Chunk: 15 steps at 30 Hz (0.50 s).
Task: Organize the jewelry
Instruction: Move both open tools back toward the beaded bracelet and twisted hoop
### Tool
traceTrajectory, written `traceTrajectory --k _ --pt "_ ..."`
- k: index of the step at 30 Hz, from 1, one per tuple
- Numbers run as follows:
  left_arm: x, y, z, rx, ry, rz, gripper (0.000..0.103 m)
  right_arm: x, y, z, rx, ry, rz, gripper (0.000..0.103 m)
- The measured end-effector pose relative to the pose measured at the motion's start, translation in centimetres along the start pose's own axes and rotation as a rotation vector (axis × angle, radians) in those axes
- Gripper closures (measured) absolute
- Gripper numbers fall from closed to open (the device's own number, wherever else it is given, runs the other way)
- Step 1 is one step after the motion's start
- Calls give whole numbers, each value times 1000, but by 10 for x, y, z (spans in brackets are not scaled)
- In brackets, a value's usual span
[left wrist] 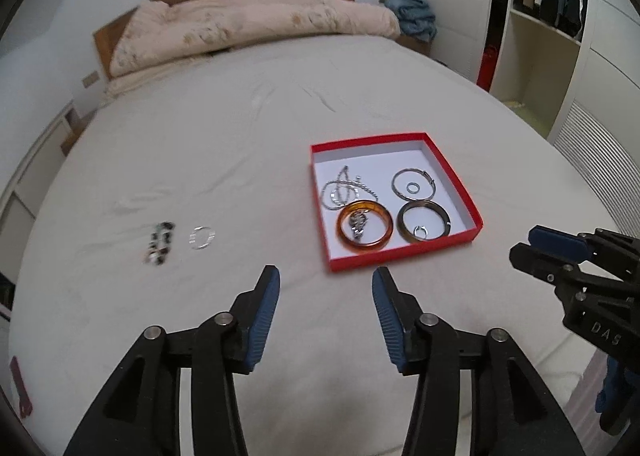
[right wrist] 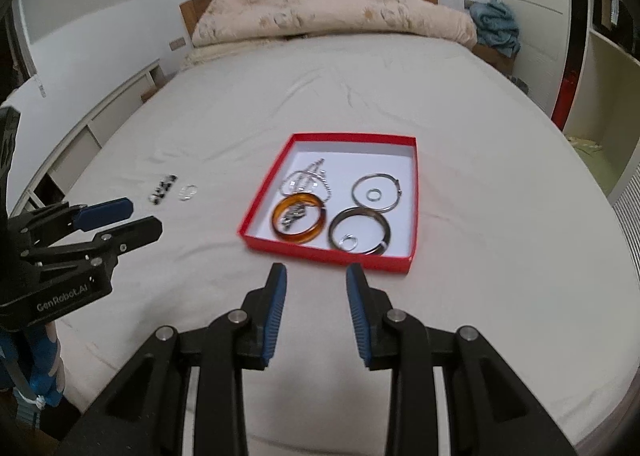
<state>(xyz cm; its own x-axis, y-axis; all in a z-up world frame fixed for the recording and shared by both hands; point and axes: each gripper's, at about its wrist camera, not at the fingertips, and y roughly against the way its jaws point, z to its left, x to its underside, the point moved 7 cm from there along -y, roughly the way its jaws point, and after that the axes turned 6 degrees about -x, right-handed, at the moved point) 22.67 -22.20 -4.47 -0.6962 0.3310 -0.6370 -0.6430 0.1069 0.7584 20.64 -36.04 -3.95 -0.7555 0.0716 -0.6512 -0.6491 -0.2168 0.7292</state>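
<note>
Jewelry [right wrist: 320,204] in red box [right wrist: 414,192] — pale bedsheet [right wrist: 360,104]

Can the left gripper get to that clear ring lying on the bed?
Probably yes. The left gripper is open and empty, and nothing lies between it and the clear ring, just bare sheet.

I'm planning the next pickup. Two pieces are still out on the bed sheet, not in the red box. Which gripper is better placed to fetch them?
Probably the left gripper. The dark beaded piece and clear ring lie on its side of the red box. Its jaws are open and empty. The right gripper, also empty, faces the box.
</note>
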Motion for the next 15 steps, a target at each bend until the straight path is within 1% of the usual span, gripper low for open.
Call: traceTrajectory --k 3,8,15 --pt "13 25 10 -35 -1 -27 47 8 19 16 -1 7 -21 73" --pt "32 67 25 -78 -3 -73 43 20 47 42 -5 17 -55 73" --pt "47 114 41 -121 -12 -149 39 27 76 79 -9 52 -99 73"
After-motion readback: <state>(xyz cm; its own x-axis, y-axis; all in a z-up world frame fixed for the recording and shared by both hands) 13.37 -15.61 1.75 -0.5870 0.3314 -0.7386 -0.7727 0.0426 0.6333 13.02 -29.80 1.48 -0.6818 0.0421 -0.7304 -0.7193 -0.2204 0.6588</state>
